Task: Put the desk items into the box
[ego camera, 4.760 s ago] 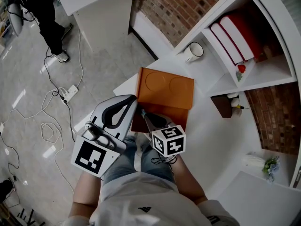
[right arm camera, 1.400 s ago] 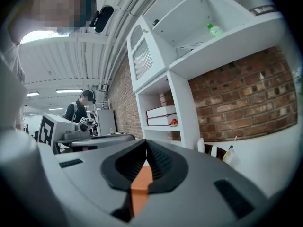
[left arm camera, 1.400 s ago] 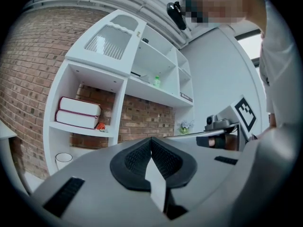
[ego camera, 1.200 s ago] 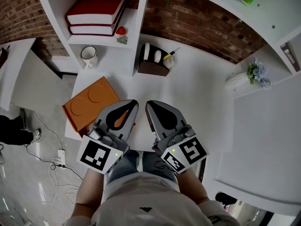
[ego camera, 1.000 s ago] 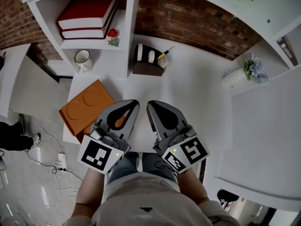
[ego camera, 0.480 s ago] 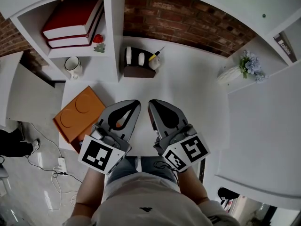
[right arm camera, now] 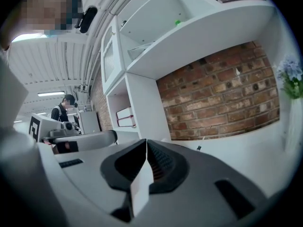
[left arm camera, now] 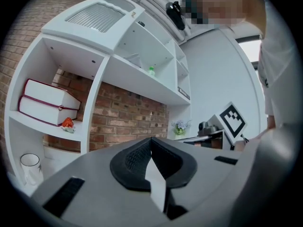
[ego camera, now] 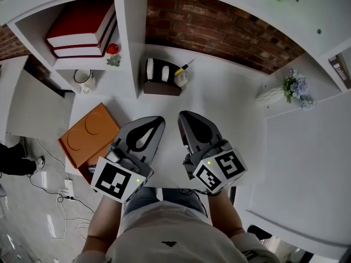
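An orange box point(ego camera: 88, 133) lies at the desk's left edge with its lid on, showing two round recesses. A dark brown organiser point(ego camera: 160, 76) stands at the back of the white desk point(ego camera: 230, 114), holding a black-and-white item, a pale round item and a pen. My left gripper point(ego camera: 157, 119) and right gripper point(ego camera: 184, 115) hover side by side over the desk's near edge. Both are shut with nothing between the jaws, as the left gripper point(left arm camera: 151, 141) and right gripper point(right arm camera: 146, 143) show in their own views. The organiser is well ahead of both.
Red books point(ego camera: 82, 25), a strawberry ornament point(ego camera: 112, 49) and a white mug point(ego camera: 85, 79) sit in the left shelf unit. A white vase of flowers point(ego camera: 286, 89) stands at the right. Brick wall point(ego camera: 219, 26) is behind. Cables point(ego camera: 60, 188) lie on the floor at the left.
The head view has swung from the orange box to face the desk. Both grippers stay shut and empty; the right one has edged slightly right.
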`<state>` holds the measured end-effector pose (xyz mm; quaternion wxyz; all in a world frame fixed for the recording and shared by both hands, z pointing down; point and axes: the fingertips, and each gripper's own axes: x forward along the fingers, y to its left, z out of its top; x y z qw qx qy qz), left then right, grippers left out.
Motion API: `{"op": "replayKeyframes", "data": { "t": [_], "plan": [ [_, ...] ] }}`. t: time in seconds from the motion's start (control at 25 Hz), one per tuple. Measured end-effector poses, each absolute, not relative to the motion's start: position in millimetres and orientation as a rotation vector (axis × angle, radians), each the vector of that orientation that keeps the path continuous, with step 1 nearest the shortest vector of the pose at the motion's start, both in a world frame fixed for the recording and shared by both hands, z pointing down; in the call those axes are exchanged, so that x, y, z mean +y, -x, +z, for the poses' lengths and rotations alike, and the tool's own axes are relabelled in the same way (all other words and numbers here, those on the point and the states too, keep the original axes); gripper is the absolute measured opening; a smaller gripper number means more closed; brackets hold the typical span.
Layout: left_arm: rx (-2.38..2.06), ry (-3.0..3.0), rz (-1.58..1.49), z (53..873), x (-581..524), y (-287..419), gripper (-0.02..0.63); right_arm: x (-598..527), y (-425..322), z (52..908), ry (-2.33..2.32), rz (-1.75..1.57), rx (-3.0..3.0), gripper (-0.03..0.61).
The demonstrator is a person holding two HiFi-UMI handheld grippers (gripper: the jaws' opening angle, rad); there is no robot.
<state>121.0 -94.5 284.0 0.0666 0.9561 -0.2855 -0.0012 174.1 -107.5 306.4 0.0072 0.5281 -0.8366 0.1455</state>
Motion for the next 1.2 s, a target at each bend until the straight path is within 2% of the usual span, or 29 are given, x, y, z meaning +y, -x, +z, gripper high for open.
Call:
{"op": "replayKeyframes", "data": {
  "t": [1.2],
  "plan": [
    [-1.099,-2.761,0.038,307,-123,-139,0.014,-183,-237,398,-1.533,0.606,-2.454,0.012]
  ]
}}
